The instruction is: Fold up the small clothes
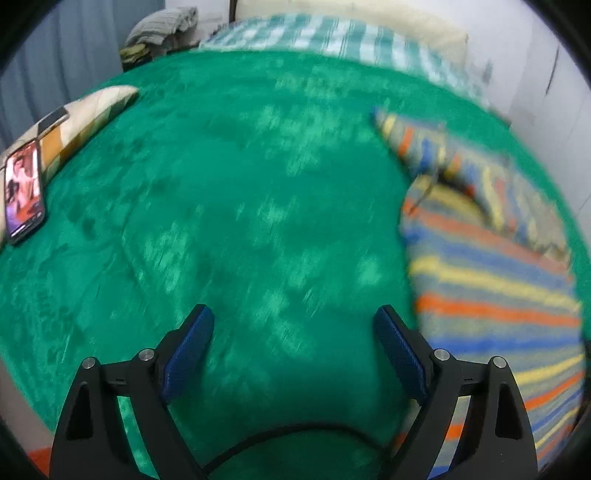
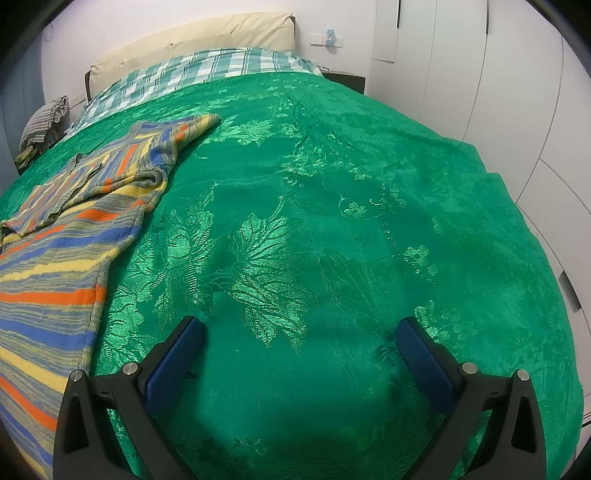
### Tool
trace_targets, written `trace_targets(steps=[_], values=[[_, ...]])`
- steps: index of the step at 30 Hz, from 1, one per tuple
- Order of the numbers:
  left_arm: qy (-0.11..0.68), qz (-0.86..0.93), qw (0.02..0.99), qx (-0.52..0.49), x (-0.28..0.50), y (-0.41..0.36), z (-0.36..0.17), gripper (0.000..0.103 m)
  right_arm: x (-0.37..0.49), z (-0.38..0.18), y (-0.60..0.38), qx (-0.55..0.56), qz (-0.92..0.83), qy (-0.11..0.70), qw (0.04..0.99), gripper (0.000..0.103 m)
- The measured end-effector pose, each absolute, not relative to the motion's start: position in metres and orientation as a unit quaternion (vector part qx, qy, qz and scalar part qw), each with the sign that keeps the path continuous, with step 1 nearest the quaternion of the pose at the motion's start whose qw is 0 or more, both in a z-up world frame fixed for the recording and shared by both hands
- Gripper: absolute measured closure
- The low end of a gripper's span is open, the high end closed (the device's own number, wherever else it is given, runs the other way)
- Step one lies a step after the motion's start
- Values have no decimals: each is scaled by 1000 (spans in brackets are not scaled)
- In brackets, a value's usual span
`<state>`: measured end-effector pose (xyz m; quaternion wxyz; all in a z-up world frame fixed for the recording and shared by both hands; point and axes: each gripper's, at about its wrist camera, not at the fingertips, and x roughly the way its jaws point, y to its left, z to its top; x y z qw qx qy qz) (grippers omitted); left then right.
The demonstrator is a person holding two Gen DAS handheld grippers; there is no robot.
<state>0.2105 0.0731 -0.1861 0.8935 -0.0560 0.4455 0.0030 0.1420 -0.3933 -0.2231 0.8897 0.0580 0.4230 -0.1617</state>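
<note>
A small striped knit sweater, blue, yellow, orange and grey, lies on the green bedspread. In the left wrist view it is at the right, blurred, with a sleeve folded across its upper part. In the right wrist view the sweater lies at the left, its sleeve pointing toward the pillows. My left gripper is open and empty, just left of the sweater's edge. My right gripper is open and empty over the bedspread, right of the sweater.
A phone with a lit screen leans on a patterned cushion at the left. A checked sheet and cream headboard are at the far end. Folded clothes sit beyond the bed. White wardrobe doors stand at right.
</note>
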Motion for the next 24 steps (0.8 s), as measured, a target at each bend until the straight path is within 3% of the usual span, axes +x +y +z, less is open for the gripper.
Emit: trace_targets(steps=[9, 24], values=[[468, 37, 880, -64, 217, 84, -209, 1, 142, -224, -393, 59, -161, 422, 890, 0], [455, 52, 888, -33, 212, 75, -217, 0, 142, -224, -393, 59, -161, 422, 890, 0]])
